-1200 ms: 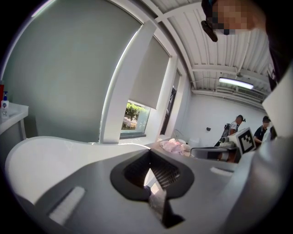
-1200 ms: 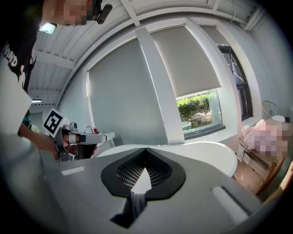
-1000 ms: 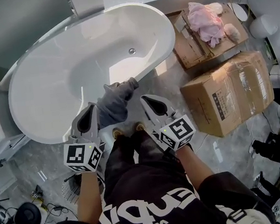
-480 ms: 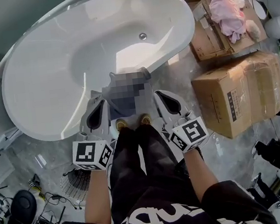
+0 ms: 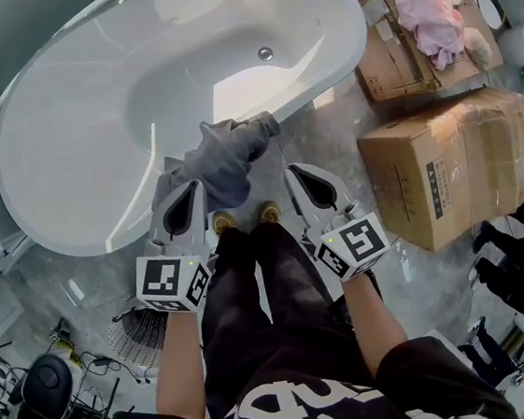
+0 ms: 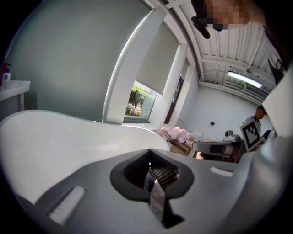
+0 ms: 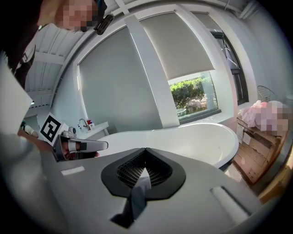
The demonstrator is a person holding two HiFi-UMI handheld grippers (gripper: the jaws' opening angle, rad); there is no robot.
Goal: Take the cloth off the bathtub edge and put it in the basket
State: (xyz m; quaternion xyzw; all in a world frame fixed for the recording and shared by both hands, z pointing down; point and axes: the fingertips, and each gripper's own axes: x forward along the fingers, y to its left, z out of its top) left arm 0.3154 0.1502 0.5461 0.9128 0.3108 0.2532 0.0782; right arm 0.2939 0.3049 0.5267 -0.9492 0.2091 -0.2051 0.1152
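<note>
**Limp grey cloth on the tub rim: pinch a raised fold**

The dark grey crumpled cloth lies draped over the near rim of the glossy white oval bathtub, straight ahead of you. One end reaches along the rim toward your right. The rest bunches on the rim's near side.

Your left claw is closed and empty, its jaws meeting tip to tip. Your right claw is closed and empty too. In the head view they flank the cloth, one on each side. The left one is just beside it, and I cannot tell whether it touches. You have to spread one claw's jaws before you can take anything.

Expect the cloth to be light, soft and shapeless, so it will sag and trail from wherever you pinch it. The rim looks smooth and hard, so the cloth should slide off freely. A careless nudge could just as easily push it into the tub.

Go for the thick raised fold where the bunch stands highest, not a flat edge lying tight on the enamel. Bite deep so that several layers sit between the pads. One claw is probably enough.

What I take to be the white slatted basket stands on the floor at your lower left, partly hidden behind your left arm. Lift high enough that the hanging end clears the rim.
</note>
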